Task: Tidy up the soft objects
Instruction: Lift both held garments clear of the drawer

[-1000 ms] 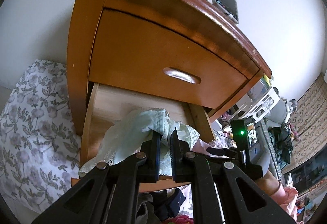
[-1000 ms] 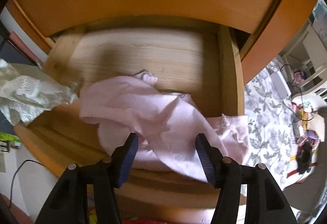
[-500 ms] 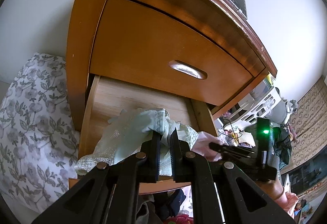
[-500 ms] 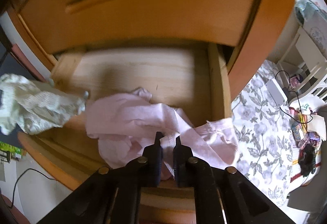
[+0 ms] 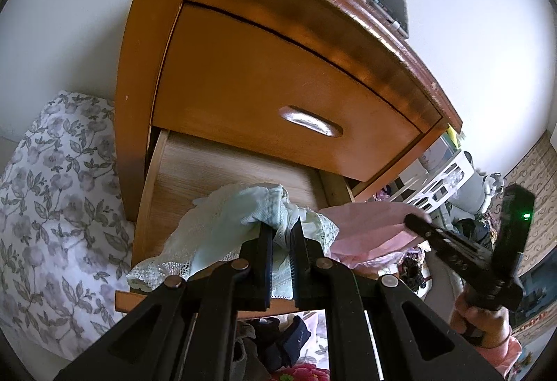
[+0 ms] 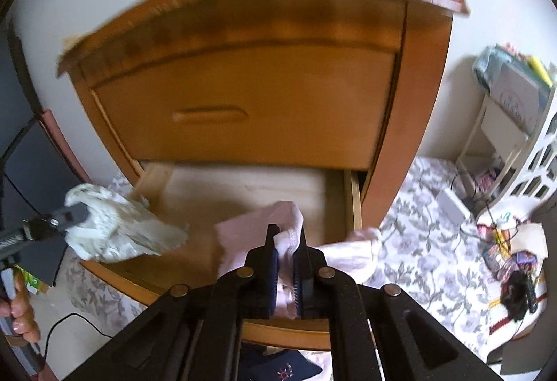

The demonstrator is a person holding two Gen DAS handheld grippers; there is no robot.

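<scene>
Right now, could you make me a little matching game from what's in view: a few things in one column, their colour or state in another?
Things:
1. lace garment
2. pink garment
3. lower drawer
4. upper drawer

States:
A. shut
B. pulled open
C. pale green, held by the left hand-held gripper
D. held by the right hand-held gripper

Pairs: 1-C, 2-D, 3-B, 4-A

The left gripper [image 5: 282, 235] points forward and slightly upward, its two black fingers nearly closed, pinching a fold of pale green lace cloth [image 5: 222, 228] between the pads. The right gripper [image 6: 286, 252] is likewise clamped, its fingers close together on a bunch of pink cloth [image 6: 250, 231]. In the left wrist view, the person's right hand [image 5: 487, 322] wraps the handle at the lower right. In the right wrist view, the left hand [image 6: 19, 311] grips its handle at the left edge.
</scene>
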